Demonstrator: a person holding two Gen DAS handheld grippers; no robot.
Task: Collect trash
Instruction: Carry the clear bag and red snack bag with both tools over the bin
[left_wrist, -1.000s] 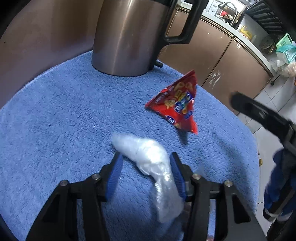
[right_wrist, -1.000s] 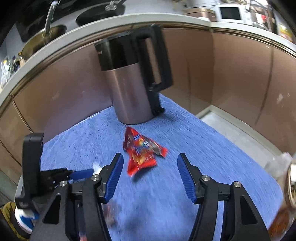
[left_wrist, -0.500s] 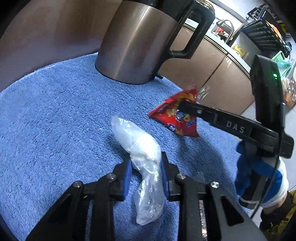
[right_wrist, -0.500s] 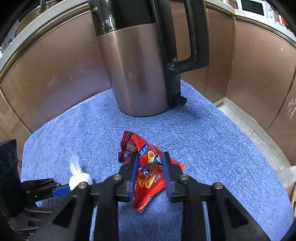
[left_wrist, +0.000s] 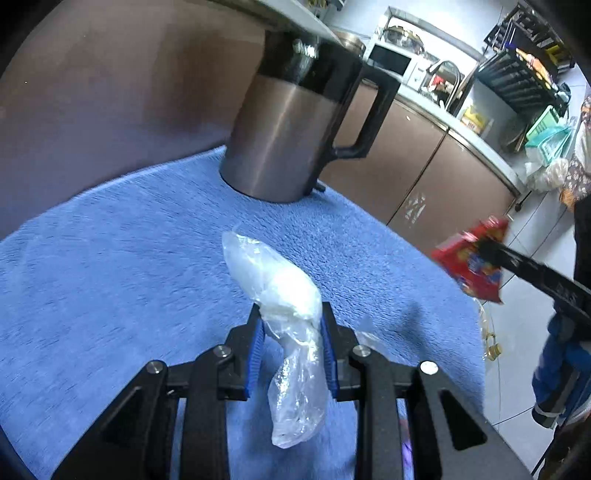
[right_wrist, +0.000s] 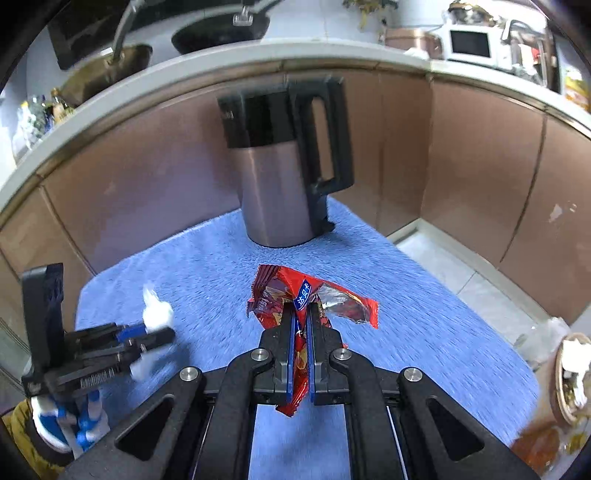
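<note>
L wrist: my left tongs (left_wrist: 291, 332) pinch the bag (left_wrist: 275, 291) mid-length, tail dangling at 6 o'clock; thin film may slip. Wrapper (left_wrist: 471, 264) at 3 o'clock.

R wrist: right tongs (right_wrist: 302, 325) nearly shut on wrapper (right_wrist: 314, 299), clear of towel (right_wrist: 406, 314). Kettle (right_wrist: 280, 192) at 12; a swing fwd could clip it.

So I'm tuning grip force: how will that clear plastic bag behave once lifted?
The clear plastic bag probably stays floppy: its tail droops below the left gripper. Likely very light, since it looks crumpled and thin. Possibly slippery, given its glossy film.
</note>
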